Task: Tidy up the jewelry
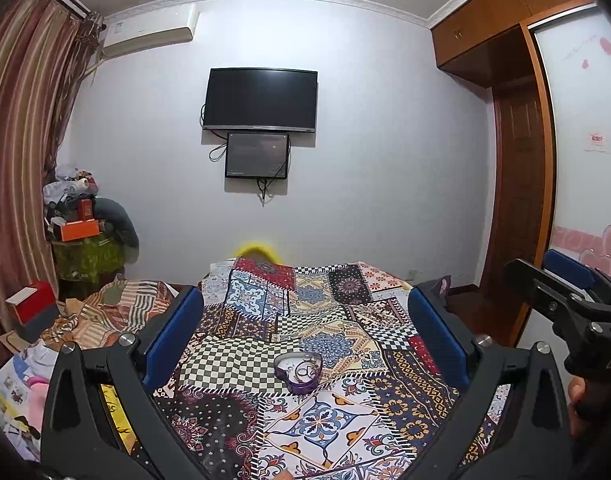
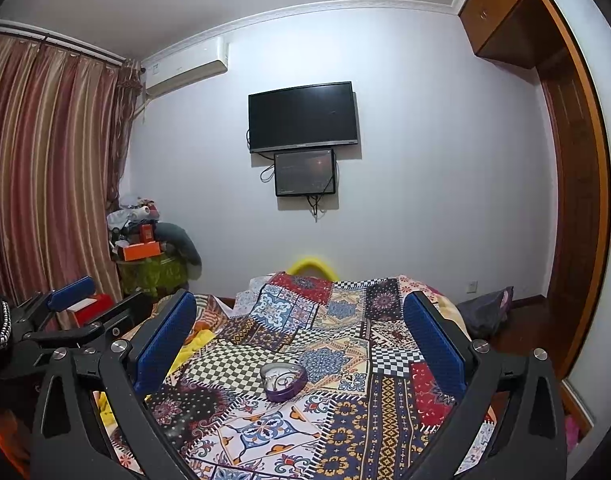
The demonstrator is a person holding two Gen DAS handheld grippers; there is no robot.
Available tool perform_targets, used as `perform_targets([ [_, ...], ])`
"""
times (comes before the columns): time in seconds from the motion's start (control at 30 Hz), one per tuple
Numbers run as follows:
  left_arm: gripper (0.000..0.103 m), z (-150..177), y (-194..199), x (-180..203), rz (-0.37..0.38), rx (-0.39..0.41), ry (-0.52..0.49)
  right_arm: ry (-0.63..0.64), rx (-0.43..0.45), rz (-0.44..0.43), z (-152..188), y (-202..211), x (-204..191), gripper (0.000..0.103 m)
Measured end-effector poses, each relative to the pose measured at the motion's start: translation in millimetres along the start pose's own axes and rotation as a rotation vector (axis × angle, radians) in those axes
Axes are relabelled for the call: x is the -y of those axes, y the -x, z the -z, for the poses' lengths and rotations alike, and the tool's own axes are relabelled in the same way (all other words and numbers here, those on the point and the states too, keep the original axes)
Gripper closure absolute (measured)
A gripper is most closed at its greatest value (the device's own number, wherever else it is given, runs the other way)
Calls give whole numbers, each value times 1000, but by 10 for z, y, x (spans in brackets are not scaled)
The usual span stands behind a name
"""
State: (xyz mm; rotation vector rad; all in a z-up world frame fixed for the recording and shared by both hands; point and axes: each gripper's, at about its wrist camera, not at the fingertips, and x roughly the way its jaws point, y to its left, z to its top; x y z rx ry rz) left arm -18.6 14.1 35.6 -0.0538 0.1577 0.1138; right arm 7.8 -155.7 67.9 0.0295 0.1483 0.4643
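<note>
A bed covered by a patchwork cloth fills the lower half of both wrist views. On the cloth sits one heart-shaped purple tin, lid off or absent, with jewelry already lying inside it: at least one ring-like loop and some thin pieces, too small and tangled to count for certain. No loose jewelry shows on the cloth around the tin. Two grippers are in view. The left gripper hangs above the bed with its blue pads spread wide and nothing between them; the tin lies below and ahead of the gap. The right gripper is likewise spread wide and holds nothing, with the tin ahead of it and slightly left of centre. Each gripper also appears at the edge of the other's view, so the two are held side by side, well above the tin. The scene fits either pieces about to be sorted within the tin or pieces already gathered there; the pictures cannot settle which. Any work on such small, thin items would likely call for a slow descent, pads narrowed beforehand, and one gripper steadying the light tin so it does not slide on the soft cloth. On the far wall hang two dark screens, one above the other.
</note>
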Motion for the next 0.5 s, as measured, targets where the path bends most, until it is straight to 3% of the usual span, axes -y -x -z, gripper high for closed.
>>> perform_targets([
  [0.5,0,42,-34,3,0,0,2,-8,-16,5,36,-38,-5,0],
])
